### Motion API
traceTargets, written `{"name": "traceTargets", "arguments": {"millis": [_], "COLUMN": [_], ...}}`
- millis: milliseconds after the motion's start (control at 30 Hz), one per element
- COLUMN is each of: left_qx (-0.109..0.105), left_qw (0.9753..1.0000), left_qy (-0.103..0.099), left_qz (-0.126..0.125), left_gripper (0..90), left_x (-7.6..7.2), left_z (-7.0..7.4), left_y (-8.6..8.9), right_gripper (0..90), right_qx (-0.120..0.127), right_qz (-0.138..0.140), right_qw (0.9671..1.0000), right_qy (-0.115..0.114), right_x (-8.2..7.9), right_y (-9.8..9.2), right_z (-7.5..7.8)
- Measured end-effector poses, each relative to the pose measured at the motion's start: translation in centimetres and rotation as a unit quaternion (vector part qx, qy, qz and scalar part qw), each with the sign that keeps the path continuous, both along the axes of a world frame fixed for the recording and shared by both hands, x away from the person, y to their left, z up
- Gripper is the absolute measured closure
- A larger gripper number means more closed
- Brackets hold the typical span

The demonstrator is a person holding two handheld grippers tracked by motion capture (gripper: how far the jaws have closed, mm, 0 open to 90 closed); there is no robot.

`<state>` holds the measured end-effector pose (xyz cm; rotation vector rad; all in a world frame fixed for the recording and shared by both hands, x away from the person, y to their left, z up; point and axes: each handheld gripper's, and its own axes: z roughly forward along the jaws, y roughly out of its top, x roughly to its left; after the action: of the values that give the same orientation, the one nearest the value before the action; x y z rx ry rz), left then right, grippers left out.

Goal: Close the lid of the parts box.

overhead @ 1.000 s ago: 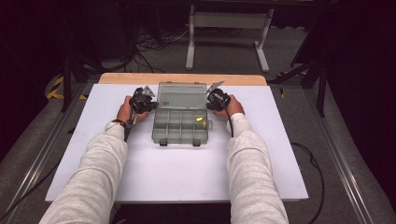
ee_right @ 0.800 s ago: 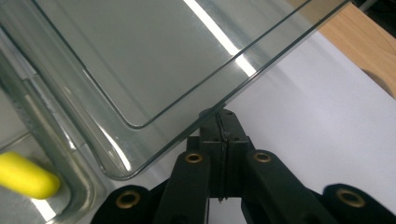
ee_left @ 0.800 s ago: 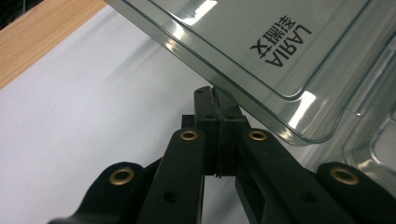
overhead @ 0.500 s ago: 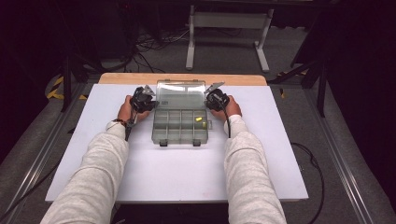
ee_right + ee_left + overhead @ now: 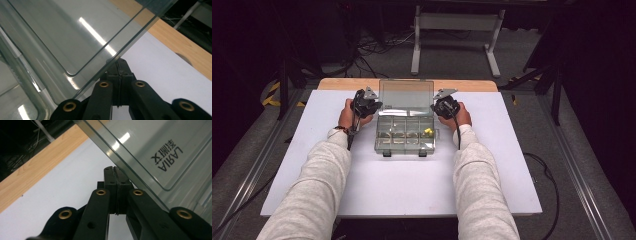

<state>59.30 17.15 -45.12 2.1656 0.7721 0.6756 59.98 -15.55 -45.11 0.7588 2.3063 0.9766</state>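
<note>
A clear plastic compartment box [image 5: 404, 142] lies on the white table top, with its transparent lid [image 5: 407, 97] tilted up at the back. One right-hand compartment holds a small yellow piece [image 5: 428, 131]. My left gripper [image 5: 371, 105] is at the lid's left edge and my right gripper [image 5: 439, 106] at its right edge. In the left gripper view the left gripper [image 5: 115, 168] is shut, with its tips against the lid [image 5: 155, 147], which carries printed lettering. In the right gripper view the right gripper [image 5: 118, 61] is shut too, with its tips under the lid's rim [image 5: 62, 32]. Neither pair of jaws holds anything.
The white board [image 5: 402, 190] lies on a wooden table [image 5: 352, 84] whose edge shows at the back. Behind it are a metal stand [image 5: 457, 30] and floor cables. Metal rails run along both sides of the table.
The lid's free edge stands a little higher than a second ago. Both grippers have stayed at its two sides, shifting only slightly.
</note>
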Motion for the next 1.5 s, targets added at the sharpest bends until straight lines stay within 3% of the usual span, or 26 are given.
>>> {"name": "traceTargets", "arguments": {"millis": [200, 333, 433, 800, 1233, 1367, 1500], "left_qx": [-0.015, -0.009, -0.011, -0.032, -0.022, -0.021, -0.02], "left_qw": [0.9998, 0.9998, 0.9997, 0.9989, 0.9986, 0.9985, 0.9983], "left_qy": [-0.014, -0.019, -0.021, -0.035, -0.046, -0.049, -0.052], "left_qz": [-0.002, -0.001, 0.002, 0.006, 0.014, 0.014, 0.014], "left_gripper": [90.0, 90.0, 90.0, 90.0, 90.0, 90.0, 90.0], "left_x": [-0.2, -0.2, -0.4, -1.9, -3.2, -3.5, -3.7], "left_z": [0.6, 0.8, 1.2, 3.4, 4.6, 5.0, 5.4], "left_y": [0.0, -0.1, -0.1, 0.0, -0.3, -0.3, -0.3], "right_gripper": [90.0, 90.0, 90.0, 90.0, 90.0, 90.0, 90.0], "right_qx": [0.003, -0.009, -0.004, 0.004, 0.017, 0.03, 0.022], "right_qz": [0.001, 0.001, 0.001, 0.002, 0.005, 0.002, 0.0], "right_qw": [0.9999, 0.9995, 0.9993, 0.9978, 0.9964, 0.9957, 0.9956], "right_qy": [-0.017, -0.031, -0.038, -0.066, -0.083, -0.087, -0.091], "right_x": [-0.3, -0.5, -0.6, -2.0, -3.5, -3.8, -4.0], "right_y": [0.2, 0.4, 0.3, 0.2, -0.2, -0.2, -0.1], "right_z": [0.4, 0.9, 1.3, 3.3, 4.7, 5.1, 5.2]}}
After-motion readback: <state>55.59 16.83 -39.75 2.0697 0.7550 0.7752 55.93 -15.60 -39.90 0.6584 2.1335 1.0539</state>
